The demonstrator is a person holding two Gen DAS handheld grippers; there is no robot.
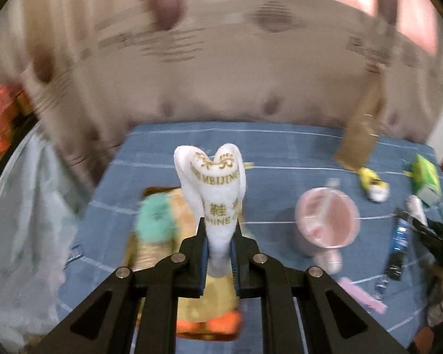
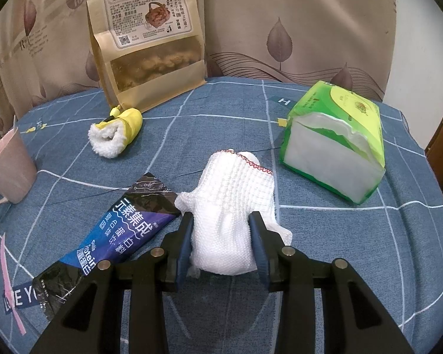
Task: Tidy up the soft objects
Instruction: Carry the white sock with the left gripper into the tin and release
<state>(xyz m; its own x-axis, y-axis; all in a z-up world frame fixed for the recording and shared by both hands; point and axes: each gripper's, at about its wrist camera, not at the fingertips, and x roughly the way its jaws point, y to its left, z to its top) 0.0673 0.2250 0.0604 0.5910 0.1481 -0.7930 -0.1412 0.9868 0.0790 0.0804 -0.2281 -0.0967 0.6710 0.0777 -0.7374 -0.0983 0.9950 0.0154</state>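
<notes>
Work is only partly done, I judge. My left gripper point(image 1: 218, 253) squeezes a white shoe-shine mitt point(image 1: 214, 188); my right gripper point(image 2: 221, 244) grips a white knitted glove point(image 2: 230, 206). Yellow bootie point(image 2: 118, 131) waits near the table's point(image 2: 369, 250) far edge.

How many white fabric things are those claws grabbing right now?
2. The left gripper pinches a white shoe-shine mitt with gold lettering, held up above the table. The right gripper straddles a white knitted cloth lying on the blue tablecloth. Others may be hidden.

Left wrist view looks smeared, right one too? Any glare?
Left wrist view: motion blur across curtain and table, only the held white shoe-shine mitt in the left gripper reads sharp. Right wrist view: crisp throughout, white knit cloth and snack bag legible, no strong glare.
</notes>
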